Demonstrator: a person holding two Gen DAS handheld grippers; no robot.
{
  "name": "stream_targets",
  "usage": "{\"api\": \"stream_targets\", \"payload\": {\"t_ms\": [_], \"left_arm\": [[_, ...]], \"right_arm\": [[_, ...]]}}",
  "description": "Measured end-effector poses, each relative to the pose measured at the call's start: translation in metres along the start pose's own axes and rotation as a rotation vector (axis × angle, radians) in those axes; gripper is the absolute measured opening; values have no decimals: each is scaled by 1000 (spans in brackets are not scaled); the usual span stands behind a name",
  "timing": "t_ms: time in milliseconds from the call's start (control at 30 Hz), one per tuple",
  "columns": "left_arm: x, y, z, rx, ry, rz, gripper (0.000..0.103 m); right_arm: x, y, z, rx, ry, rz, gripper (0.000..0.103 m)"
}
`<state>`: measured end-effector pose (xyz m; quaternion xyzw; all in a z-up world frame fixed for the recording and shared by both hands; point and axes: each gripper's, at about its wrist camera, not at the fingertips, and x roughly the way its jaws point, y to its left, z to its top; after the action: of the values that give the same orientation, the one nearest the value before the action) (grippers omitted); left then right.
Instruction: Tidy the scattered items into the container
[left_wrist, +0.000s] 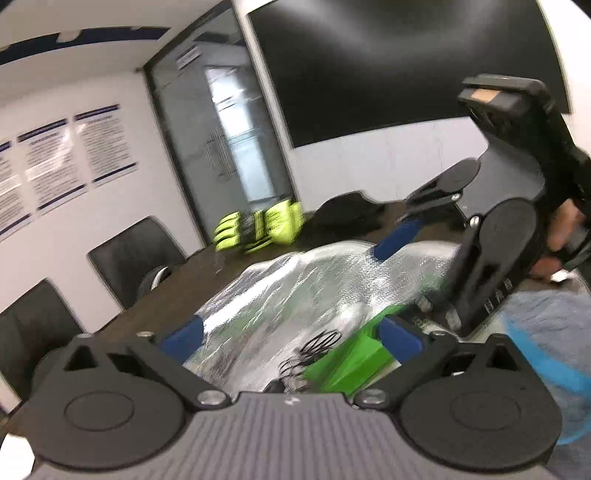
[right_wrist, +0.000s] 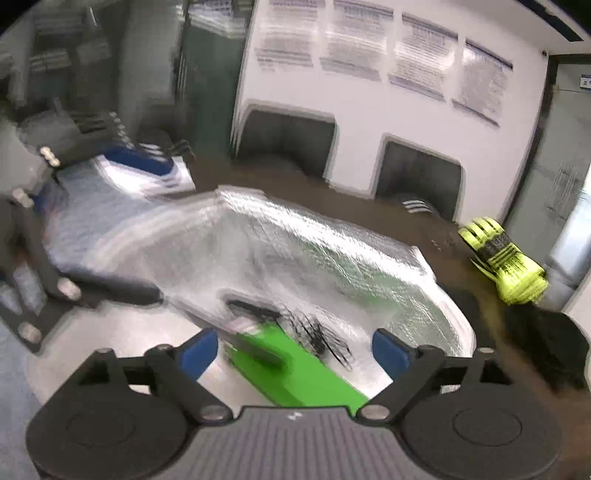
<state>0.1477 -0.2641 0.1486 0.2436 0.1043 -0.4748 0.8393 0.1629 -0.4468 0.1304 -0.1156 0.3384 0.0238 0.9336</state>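
A silver foil-lined bag (left_wrist: 295, 288) lies open on the dark table; it also shows in the right wrist view (right_wrist: 314, 258). Inside it lie a green box (left_wrist: 354, 362) (right_wrist: 299, 373) and a black wire whisk (left_wrist: 310, 350) (right_wrist: 321, 336). My left gripper (left_wrist: 291, 336) is open over the bag, empty. My right gripper (right_wrist: 295, 350) is open above the green box, holding nothing; it also shows in the left wrist view (left_wrist: 397, 240). A neon yellow glove (left_wrist: 258, 229) (right_wrist: 506, 262) lies on the table beyond the bag.
A black item (left_wrist: 351, 214) (right_wrist: 546, 343) lies on the table by the glove. Black chairs (left_wrist: 133, 254) (right_wrist: 288, 144) stand along the table's far side by a white wall. A blue cloth (left_wrist: 546, 332) lies at the right.
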Motion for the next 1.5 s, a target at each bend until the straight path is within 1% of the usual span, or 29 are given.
{"api": "stream_targets", "payload": {"t_ms": [33,100,200,233,300,367,400,433,467,500,533,600,667,700,733,767,800,833,900,1000,1033,1067,1100,1167,1200,1233,1300,1333,1500], "left_arm": [[4,1,-4,-5,29,13,103],[5,4,-10,-29,77,13,103],[-8,11,-18,-73,94,18,103],[-15,12,-20,-96,93,24,103],[-35,12,-22,-148,96,47,103],[-50,13,-23,-215,92,100,103],[-60,11,-22,-264,88,130,103],[-73,11,-24,-309,85,157,103],[-88,10,-26,-351,75,185,103],[-108,7,-30,-386,47,207,103],[-129,1,-36,-408,10,226,103],[-173,-14,-55,-425,-49,277,103],[-208,-31,-75,-436,-75,367,103],[-222,-39,-89,-451,-74,429,103],[-233,-46,-102,-476,-69,488,103],[-241,-51,-116,-505,-54,536,103],[-248,-56,-132,-539,-32,577,103],[-253,-59,-148,-583,-7,600,103],[-257,-61,-178,-681,68,629,103],[-256,-56,-215,-786,167,616,103],[-253,-55,-223,-798,202,634,103],[-250,-56,-228,-794,233,666,103],[-250,-57,-235,-778,249,706,103],[-251,-58,-243,-762,260,740,103],[-245,-58,-247,-772,273,750,103],[-242,-60,-251,-783,281,743,103],[-235,-58,-256,-798,296,712,103],[-234,-59,-256,-802,310,709,103],[-221,-60,-262,-804,363,727,103]], "right_arm": [[5,3,-2,-20,14,-18,90],[11,3,-6,-12,32,-33,91],[13,-6,-16,65,65,-10,91],[7,-6,-19,89,63,-9,91],[-13,-1,-25,143,15,-18,91],[-36,4,-24,209,-38,-9,92],[-48,6,-22,238,-59,-5,95],[-62,12,-22,260,-86,-2,103],[-78,21,-25,279,-136,1,103],[-93,31,-30,285,-204,7,103],[-105,39,-35,282,-265,15,103],[-128,66,-52,286,-427,39,103],[-142,95,-71,280,-536,100,103],[-144,109,-80,285,-562,145,103],[-143,123,-88,292,-568,202,103],[-136,140,-96,307,-544,272,103],[-128,153,-101,319,-506,316,103],[-116,172,-105,315,-449,336,103],[-94,203,-113,321,-362,292,103],[-54,241,-120,320,-228,206,103],[-42,248,-122,313,-183,194,103],[-32,254,-123,308,-157,201,103],[-25,258,-124,310,-140,197,103],[-10,265,-125,306,-115,169,103],[-5,270,-126,305,-113,146,103],[0,275,-129,301,-106,127,103],[13,280,-128,274,-47,115,103],[16,283,-127,261,-27,113,103],[14,284,-130,243,-17,95,103]]}}
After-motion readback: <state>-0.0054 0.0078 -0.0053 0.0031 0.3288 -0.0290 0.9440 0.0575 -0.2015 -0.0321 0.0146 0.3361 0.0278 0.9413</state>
